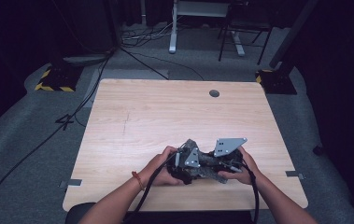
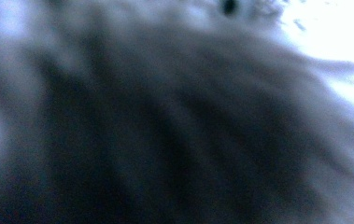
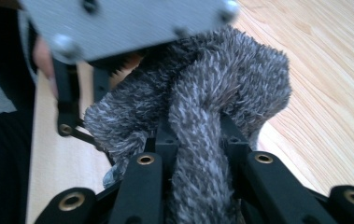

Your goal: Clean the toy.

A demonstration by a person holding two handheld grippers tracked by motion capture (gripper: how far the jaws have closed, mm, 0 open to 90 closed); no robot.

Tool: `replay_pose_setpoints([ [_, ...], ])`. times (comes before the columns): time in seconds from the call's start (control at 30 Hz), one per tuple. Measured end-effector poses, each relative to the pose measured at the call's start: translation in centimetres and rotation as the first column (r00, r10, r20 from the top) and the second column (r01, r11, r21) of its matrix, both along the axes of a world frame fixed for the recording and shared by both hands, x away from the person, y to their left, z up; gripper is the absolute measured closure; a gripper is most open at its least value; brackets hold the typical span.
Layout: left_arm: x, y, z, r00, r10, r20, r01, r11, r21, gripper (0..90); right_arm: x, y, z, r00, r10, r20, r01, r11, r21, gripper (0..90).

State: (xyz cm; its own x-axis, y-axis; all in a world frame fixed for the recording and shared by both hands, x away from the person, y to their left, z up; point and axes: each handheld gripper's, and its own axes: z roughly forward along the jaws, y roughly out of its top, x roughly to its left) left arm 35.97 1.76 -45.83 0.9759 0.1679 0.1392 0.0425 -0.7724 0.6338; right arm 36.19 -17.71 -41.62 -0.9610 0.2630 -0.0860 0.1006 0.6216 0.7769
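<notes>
In the right gripper view, the right gripper point(image 3: 198, 140) is clamped on a fuzzy grey cloth point(image 3: 202, 107): a twisted fold of the fabric passes between the two black jaws, which press against it from both sides. Just beyond, the grey plate of the left gripper point(image 3: 128, 23) sits against the same cloth. The left gripper view is a close blur of grey fibres, so whether the left gripper grasps the cloth or is released cannot be told. In the high view, both hands hold the grippers close together near the front edge of the wooden table point(image 1: 165, 107), with the fuzzy grey cloth bunched between them on the tabletop. Farther off, a round grey grommet point(image 1: 214, 93) is set near the far edge
</notes>
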Motion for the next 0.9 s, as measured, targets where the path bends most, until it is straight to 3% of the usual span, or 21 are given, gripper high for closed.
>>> replay_pose_setpoints([
  [0.13, 0.0, 0.5, -0.1, 1.0000, 0.005, 0.001, -0.005, 1.0000, 0.004, 33.9, 0.4, -0.7, -0.2, 0.9990, -0.042, 0.017, 0.042, 0.999, -0.018, 75.6],
  [0.23, 0.1, 1.2, 0.1, 0.9998, 0.016, 0.011, -0.016, 0.9999, 0.000, 33.9, 1.1, -1.6, -0.5, 0.9972, -0.074, -0.002, 0.074, 0.997, -0.014, 75.7],
  [0.37, 0.4, 2.4, 0.9, 0.9994, 0.035, 0.009, -0.034, 0.9980, -0.053, 33.9, 2.0, -2.9, -1.3, 0.9930, -0.115, -0.026, 0.115, 0.993, -0.020, 76.0],
  [0.43, 0.5, 2.8, 1.3, 0.9991, 0.040, 0.014, -0.039, 0.9959, -0.082, 33.9, 2.2, -3.3, -1.6, 0.9919, -0.113, -0.058, 0.113, 0.994, 0.003, 76.1],
  [0.57, 0.5, 3.4, 2.0, 0.9992, 0.037, 0.015, -0.035, 0.9901, -0.136, 33.9, 2.0, -3.3, -1.6, 0.9933, -0.101, -0.055, 0.102, 0.995, 0.009, 76.1],
  [0.67, 0.4, 3.6, 2.2, 0.9994, 0.029, 0.020, -0.026, 0.9880, -0.152, 33.9, 1.8, -3.0, -1.7, 0.9947, -0.086, -0.056, 0.087, 0.996, 0.011, 76.1],
  [0.9, 0.4, 3.6, 2.2, 0.9989, 0.034, 0.031, -0.029, 0.9900, -0.138, 33.9, 1.4, -3.0, -1.3, 0.9969, -0.058, -0.053, 0.060, 0.997, 0.038, 76.1],
])
